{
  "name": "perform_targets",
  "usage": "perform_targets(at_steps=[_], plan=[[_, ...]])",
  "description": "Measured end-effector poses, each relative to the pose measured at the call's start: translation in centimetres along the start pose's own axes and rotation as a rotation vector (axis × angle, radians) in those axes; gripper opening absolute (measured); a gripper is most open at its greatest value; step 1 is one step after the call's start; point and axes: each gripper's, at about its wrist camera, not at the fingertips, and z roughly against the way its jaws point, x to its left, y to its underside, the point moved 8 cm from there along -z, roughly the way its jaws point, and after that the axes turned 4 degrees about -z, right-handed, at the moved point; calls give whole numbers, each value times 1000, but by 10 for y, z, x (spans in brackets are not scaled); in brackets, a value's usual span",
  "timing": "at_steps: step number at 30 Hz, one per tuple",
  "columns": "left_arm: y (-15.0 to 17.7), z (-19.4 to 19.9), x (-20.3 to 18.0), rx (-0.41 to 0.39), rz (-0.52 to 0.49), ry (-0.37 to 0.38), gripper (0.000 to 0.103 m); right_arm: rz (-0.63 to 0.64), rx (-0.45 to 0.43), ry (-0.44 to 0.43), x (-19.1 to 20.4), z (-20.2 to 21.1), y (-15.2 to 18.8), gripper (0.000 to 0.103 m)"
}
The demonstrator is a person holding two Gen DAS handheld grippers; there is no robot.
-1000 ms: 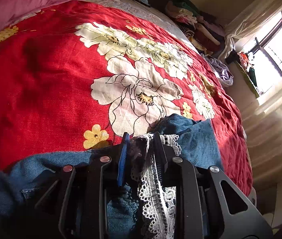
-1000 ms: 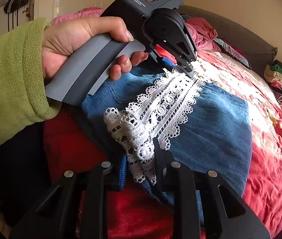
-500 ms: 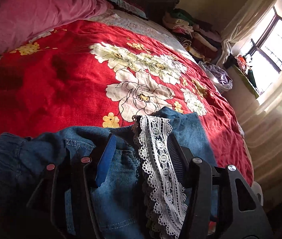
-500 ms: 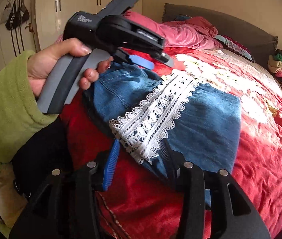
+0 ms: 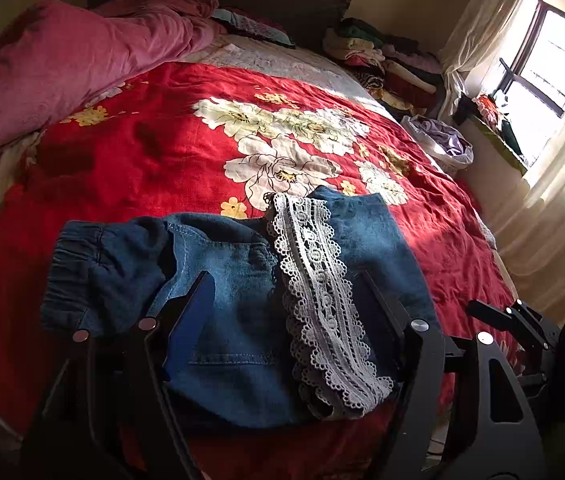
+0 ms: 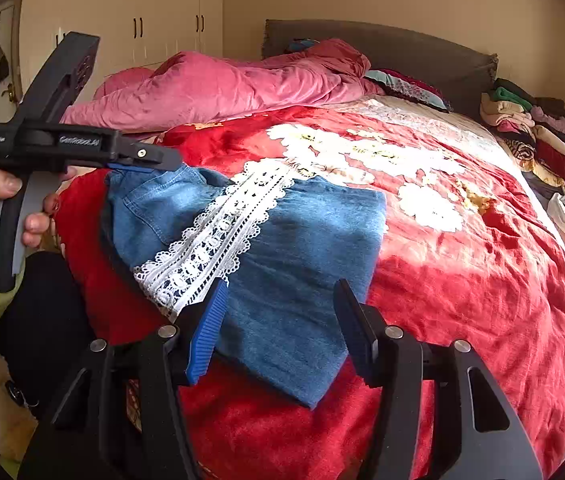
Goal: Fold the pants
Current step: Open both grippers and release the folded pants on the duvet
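Note:
Blue denim pants [image 5: 242, 292] with a white lace trim band [image 5: 318, 296] lie folded in a compact stack on the red floral bedspread [image 5: 154, 152]. They also show in the right wrist view [image 6: 302, 248], with the lace [image 6: 218, 236] running diagonally. My left gripper [image 5: 282, 284] is open and empty, jaws spread above the pants. It also shows from the side in the right wrist view [image 6: 162, 160], over the pants' left edge. My right gripper [image 6: 280, 292] is open and empty, just above the near edge of the pants.
A pink duvet [image 6: 222, 80] is bunched at the head of the bed. Stacked folded clothes [image 6: 534, 128] sit at the far right by the headboard. A white bag of laundry [image 5: 442, 140] is beside the bed near the window [image 5: 542, 60].
Both grippers have let go of the lace-trimmed pants, opened wide and pulled back. The pants now lie flat, folded on the bed.

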Motion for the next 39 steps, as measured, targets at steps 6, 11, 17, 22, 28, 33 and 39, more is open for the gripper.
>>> perform_targets(at_steps=[6, 11, 17, 22, 28, 33, 39], plan=[[20, 1, -10, 36, 3, 17, 67, -30, -6, 11, -9, 5, 0, 54], [36, -3, -20, 68, -12, 26, 68, -43, -8, 2, -13, 3, 2, 54], [51, -11, -26, 97, -28, 11, 68, -47, 11, -21, -11, -5, 8, 54], [64, -20, -33, 129, -77, -27, 68, -25, 22, -32, -7, -10, 12, 54], [77, -30, -29, 158, -156, -121, 68, -21, 61, -36, -7, -22, 24, 54], [86, -32, -25, 170, -171, -141, 69, -22, 121, -12, -13, -34, 40, 54], [87, -34, -24, 172, -159, -125, 71, -87, 170, -6, -27, -44, 56, 57]])
